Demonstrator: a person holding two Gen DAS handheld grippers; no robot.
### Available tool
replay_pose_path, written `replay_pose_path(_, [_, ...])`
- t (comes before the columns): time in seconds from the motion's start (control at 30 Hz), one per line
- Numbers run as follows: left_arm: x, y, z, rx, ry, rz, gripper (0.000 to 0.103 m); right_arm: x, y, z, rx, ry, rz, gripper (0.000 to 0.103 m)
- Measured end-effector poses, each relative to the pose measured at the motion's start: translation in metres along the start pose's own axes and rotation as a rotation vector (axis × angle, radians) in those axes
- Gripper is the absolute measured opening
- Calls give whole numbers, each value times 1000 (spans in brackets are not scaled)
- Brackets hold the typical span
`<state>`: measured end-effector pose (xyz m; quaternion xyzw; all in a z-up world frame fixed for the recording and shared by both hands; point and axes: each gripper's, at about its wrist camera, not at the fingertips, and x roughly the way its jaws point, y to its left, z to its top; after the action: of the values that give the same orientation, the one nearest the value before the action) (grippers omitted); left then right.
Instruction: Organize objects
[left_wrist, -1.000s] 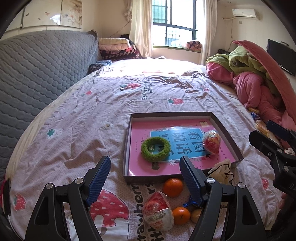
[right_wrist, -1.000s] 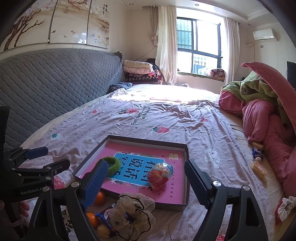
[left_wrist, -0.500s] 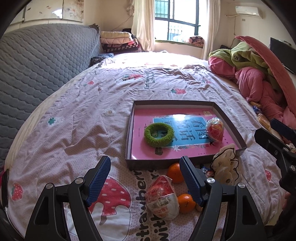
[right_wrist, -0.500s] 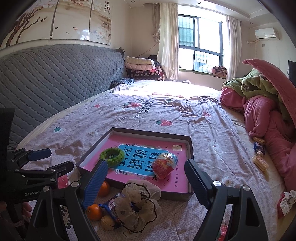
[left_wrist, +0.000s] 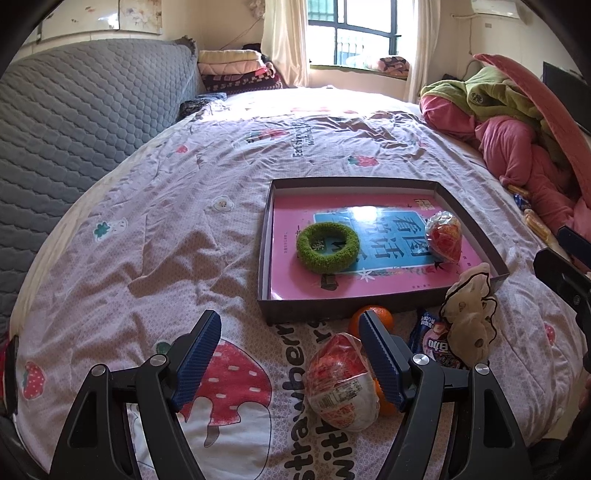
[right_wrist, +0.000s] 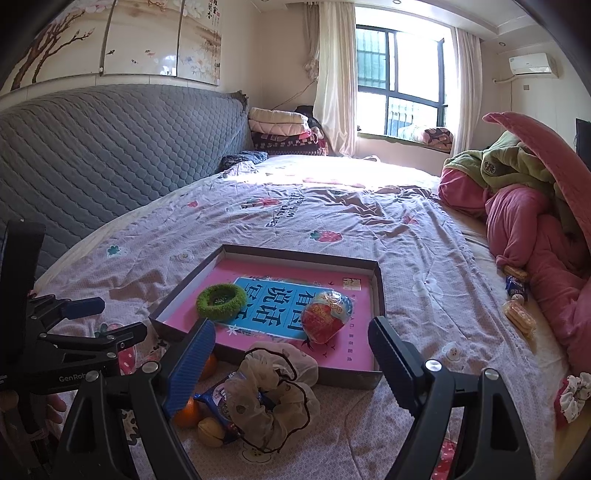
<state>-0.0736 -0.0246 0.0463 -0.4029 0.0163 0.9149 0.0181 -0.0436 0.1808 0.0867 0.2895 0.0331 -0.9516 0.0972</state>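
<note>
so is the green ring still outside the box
No, the green ring lies inside the box, on the pink book beside a wrapped snack.

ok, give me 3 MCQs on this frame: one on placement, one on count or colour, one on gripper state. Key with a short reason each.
1. Where is the green ring?
A. inside the tray
B. on the bedspread in front of the tray
C. on the pink blankets

2. How many things lie in the tray, on the pink book?
A. one
B. two
C. four

3. How does the left gripper stand?
A. shut on an orange
B. shut on the scrunchie
C. open, holding nothing

Key:
1 A: the ring rests on the book within the tray walls.
2 B: only the ring and one red wrapped snack are in there.
3 C: its blue pads stand wide apart over the bedspread, with the second red wrapped snack lying just inside the right pad, ungripped.
</note>
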Motion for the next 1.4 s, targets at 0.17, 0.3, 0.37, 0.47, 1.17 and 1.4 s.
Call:
replay_pose_path(0.17, [7, -4, -6, 6, 31, -14, 78, 4, 3, -4, -14, 19, 0, 84])
replay_pose_path(0.3, [10, -12, -9, 27, 43, -34, 78, 7, 5, -8, -25, 36, -12, 84])
replay_pose_path(0.37, [12, -14, -10, 30, 48, -32, 78, 7, 7, -11, -31, 44, -9, 84])
replay_pose_path(0.47, [15, -14, -12, 28, 63, -35, 78, 6, 11, -16, -47, 49, -11, 84])
replay_pose_path(1.17, [22, -15, -21, 44, 94, -41, 78, 0, 43, -72, -68, 100, -23, 84])
replay_pose_path(1.4, [21, -15, -21, 46, 93, -49, 78, 0, 46, -81, -33, 116, -27, 84])
